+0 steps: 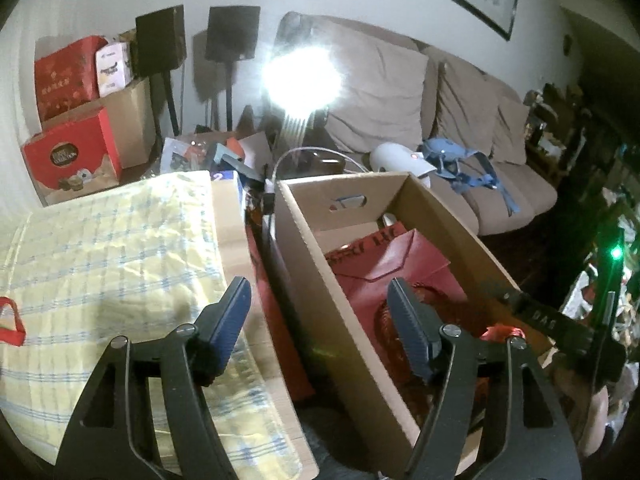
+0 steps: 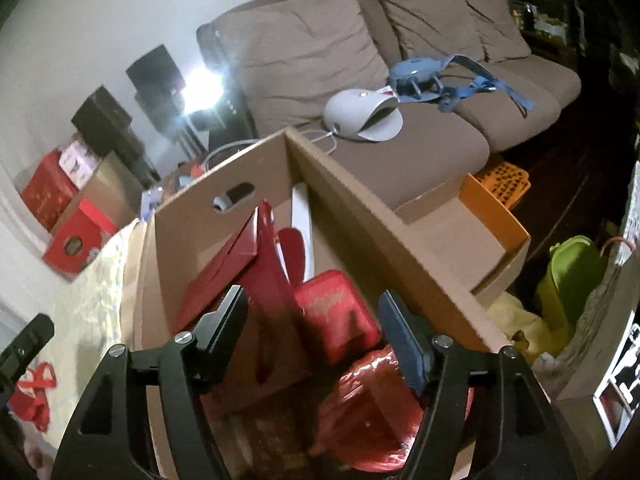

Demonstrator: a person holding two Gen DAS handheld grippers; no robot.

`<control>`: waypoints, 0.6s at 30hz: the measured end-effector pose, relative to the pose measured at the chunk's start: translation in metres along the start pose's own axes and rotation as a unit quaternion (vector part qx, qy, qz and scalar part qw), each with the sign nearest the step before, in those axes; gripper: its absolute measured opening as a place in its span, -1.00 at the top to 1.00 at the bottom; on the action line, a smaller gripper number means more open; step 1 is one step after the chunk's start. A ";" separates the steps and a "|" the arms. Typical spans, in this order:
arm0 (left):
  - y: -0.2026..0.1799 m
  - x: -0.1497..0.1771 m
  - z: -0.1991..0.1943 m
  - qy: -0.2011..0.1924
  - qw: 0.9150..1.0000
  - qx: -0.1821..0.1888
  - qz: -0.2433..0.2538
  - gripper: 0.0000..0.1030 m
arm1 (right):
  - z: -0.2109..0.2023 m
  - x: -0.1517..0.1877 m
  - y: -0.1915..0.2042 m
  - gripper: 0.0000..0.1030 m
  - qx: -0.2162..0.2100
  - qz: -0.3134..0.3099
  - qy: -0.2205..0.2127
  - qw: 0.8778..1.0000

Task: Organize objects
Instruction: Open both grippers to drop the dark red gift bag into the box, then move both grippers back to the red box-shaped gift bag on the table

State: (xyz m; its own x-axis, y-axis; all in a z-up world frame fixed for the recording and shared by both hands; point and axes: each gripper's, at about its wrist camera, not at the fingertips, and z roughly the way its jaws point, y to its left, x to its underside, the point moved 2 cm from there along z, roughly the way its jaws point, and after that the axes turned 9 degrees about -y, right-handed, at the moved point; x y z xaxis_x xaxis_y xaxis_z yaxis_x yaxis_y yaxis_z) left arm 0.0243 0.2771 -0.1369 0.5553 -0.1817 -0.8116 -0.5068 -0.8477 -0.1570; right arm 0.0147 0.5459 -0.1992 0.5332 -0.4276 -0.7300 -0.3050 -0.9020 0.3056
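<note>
Right wrist view: the right gripper (image 2: 312, 332) hung over the box (image 2: 224, 176), fingers spread wide and empty. No pad touched anything. A red bag (image 2: 272, 264) stood on edge between the fingers, leaning on the near-left wall. A red tin (image 2: 340, 312) and a red plastic bundle (image 2: 368, 400) lay packed beside and below it.

Left wrist view: the left gripper (image 1: 320, 320) also stood wide and held nothing. One finger (image 1: 228, 316) was over the yellow cloth (image 1: 112, 248) outside the box, the other over the box's red contents. The box wall (image 1: 316, 280) ran between them. The right tool (image 1: 560, 328) showed at the frame's right edge, over the far rim.

Risks, as judged:
- The bag stood unsupported on its edge. A finger brushing it on the way out could tip it flat or over the wall.
- With the left gripper astride the wall, a drop or closure could pinch the cardboard and drag or tilt the box.
- The two tools sat close over one box. Crossing paths could knock them together.
- Lamp (image 1: 300, 80) glare and motion blur made depth hard to judge. A blind reach could snag the plastic bundle.
</note>
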 end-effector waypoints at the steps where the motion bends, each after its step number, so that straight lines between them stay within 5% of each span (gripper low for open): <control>1: 0.003 -0.002 -0.004 -0.002 1.000 -0.002 0.001 -0.32 | -0.002 -0.001 -0.001 -0.40 -0.002 0.005 -0.004 1.000; 6: 0.031 -0.013 -0.025 -0.008 1.000 -0.005 -0.011 -0.32 | -0.013 -0.010 0.003 -0.40 -0.035 0.011 -0.015 0.999; 13: 0.087 -0.032 -0.062 -0.053 0.996 -0.069 -0.016 -0.41 | -0.044 -0.030 0.001 -0.48 -0.056 0.024 -0.040 0.997; 18: 0.132 -0.017 -0.083 -0.090 0.988 -0.116 -0.043 -0.65 | -0.066 -0.037 0.014 -0.49 -0.065 0.010 -0.058 0.996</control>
State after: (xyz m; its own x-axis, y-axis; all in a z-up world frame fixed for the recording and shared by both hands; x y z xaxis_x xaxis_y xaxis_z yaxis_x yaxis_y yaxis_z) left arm 0.0024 0.1269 -0.0970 0.4528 -0.0302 -0.8911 -0.2864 -0.9514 -0.1133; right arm 0.0428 0.5453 -0.1274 0.4308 -0.4422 -0.7867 -0.2055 -0.8969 0.3916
